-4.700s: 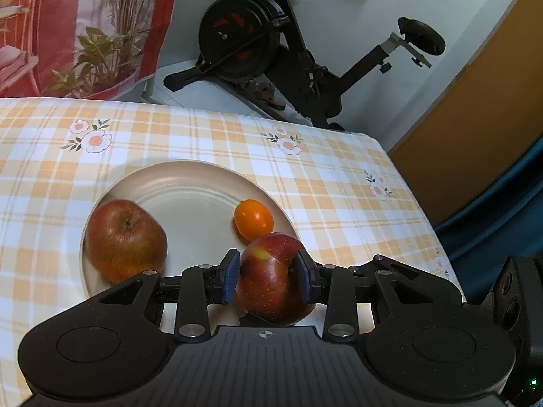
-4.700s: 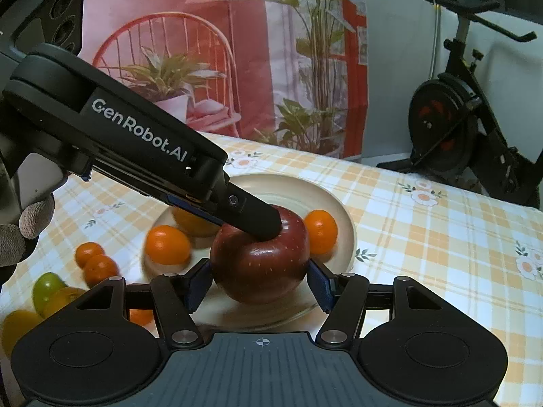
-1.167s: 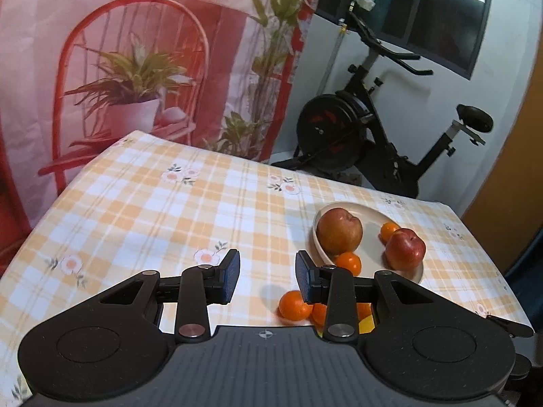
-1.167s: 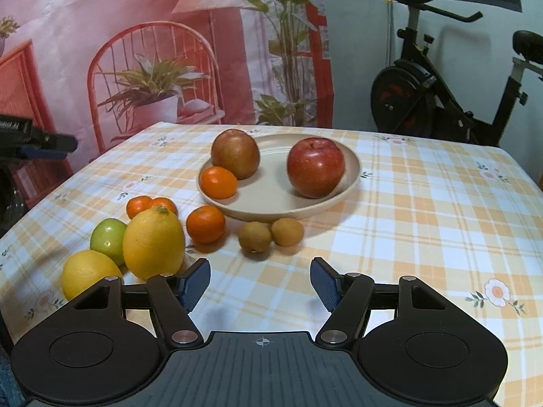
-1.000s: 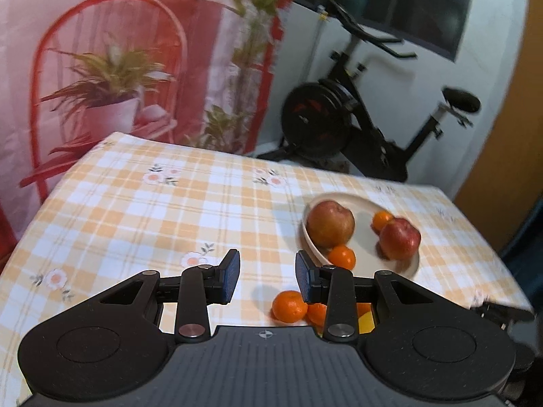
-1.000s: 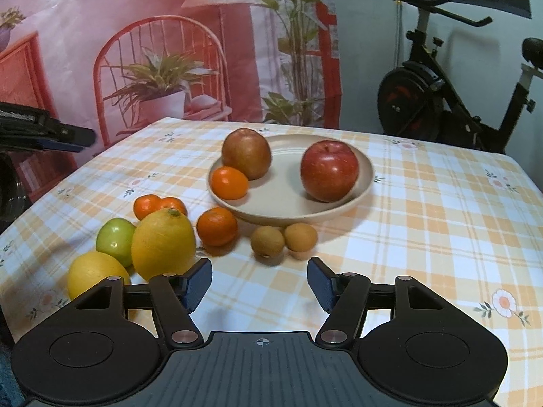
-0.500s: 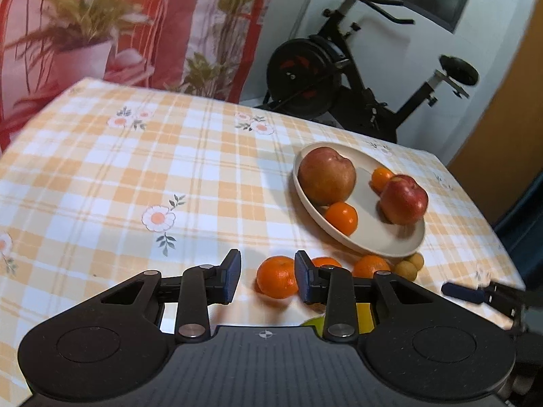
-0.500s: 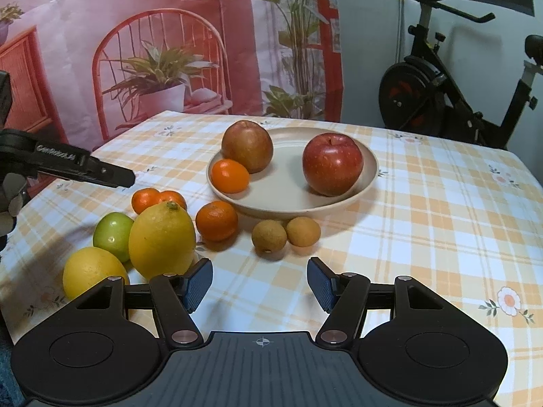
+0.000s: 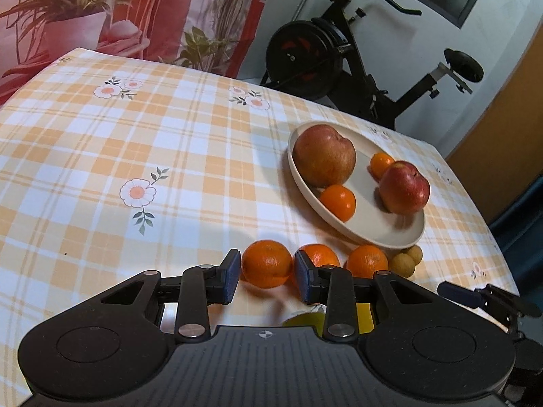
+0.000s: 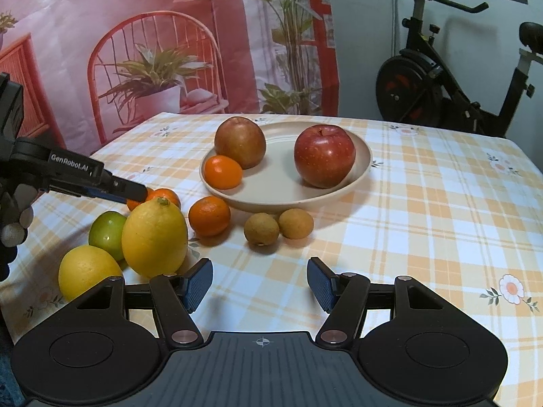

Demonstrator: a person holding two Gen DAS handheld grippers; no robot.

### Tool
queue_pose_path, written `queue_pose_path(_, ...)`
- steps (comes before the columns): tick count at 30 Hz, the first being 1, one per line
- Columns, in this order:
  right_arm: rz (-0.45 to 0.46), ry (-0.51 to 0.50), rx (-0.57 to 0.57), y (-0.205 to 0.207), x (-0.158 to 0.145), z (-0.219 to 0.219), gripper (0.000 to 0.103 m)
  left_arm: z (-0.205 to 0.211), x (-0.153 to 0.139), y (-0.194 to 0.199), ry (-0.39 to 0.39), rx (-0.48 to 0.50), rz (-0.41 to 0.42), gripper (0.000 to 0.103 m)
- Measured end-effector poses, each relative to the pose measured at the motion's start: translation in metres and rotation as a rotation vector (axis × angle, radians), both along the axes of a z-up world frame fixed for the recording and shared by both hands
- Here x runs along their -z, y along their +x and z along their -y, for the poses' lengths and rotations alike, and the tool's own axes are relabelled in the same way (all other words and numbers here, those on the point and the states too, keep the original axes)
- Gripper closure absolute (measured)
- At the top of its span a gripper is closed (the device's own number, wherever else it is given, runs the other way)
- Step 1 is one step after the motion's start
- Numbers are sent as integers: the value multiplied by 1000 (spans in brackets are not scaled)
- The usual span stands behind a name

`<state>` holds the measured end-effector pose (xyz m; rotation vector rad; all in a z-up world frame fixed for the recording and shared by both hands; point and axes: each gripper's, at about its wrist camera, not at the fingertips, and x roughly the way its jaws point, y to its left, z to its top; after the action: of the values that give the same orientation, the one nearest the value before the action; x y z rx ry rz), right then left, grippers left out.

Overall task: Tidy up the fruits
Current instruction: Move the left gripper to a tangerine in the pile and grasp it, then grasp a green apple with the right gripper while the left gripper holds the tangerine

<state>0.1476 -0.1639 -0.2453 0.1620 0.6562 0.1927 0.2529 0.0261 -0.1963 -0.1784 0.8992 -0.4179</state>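
Lower and nearer than half a second back in the left wrist view: sunk toward the tablecloth (image 9: 101, 156), so that the nearest mandarin (image 9: 267, 264) now shows framed in the gap of the left gripper (image 9: 267, 271) instead of beyond it. No change on the right side.

Mandarin on the cloth, off the plate (image 9: 390, 242), first in a loose row with a second mandarin (image 9: 319, 254), a third (image 9: 367, 261) and two small brown fruits (image 9: 404, 264) along the plate's near rim. Round, so no long axis to line up with.

Left jaws drawn close together, at about their narrowest. Fruit straight ahead of the tips and about as wide as the gap. Cannot tell whether the pads touch its skin; no sign of a clamp. Likely need to spread first, then push forward around it.

Plate up and to the right of the mandarin in the left view, already bearing a russet apple (image 9: 324, 156), a red apple (image 9: 404, 186) and two mandarins. Short carry rightward over the rim, by the look of it.

Right gripper (image 10: 259, 283) well apart from all this, jaws wide, nothing between them, hovering over bare cloth short of the brown fruits. Left hand clearly the nearer one. Large lemon (image 10: 154, 237), green fruit (image 10: 107, 230) and second lemon (image 10: 86, 271) crowded close by.
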Motion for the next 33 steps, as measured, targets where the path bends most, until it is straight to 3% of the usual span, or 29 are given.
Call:
queue_pose_path(19, 9, 2, 0, 0, -4, 0, 44, -6, -7, -12, 48, 4, 49, 69)
queue_pose_path(26, 60, 0, -32, 5, -26, -9, 44, -20, -26, -30, 49, -31, 107, 69)
queue_pose_path(33, 90, -12, -150, 24, -54, -44, 44, -36, -44, -48, 54, -81, 168, 69)
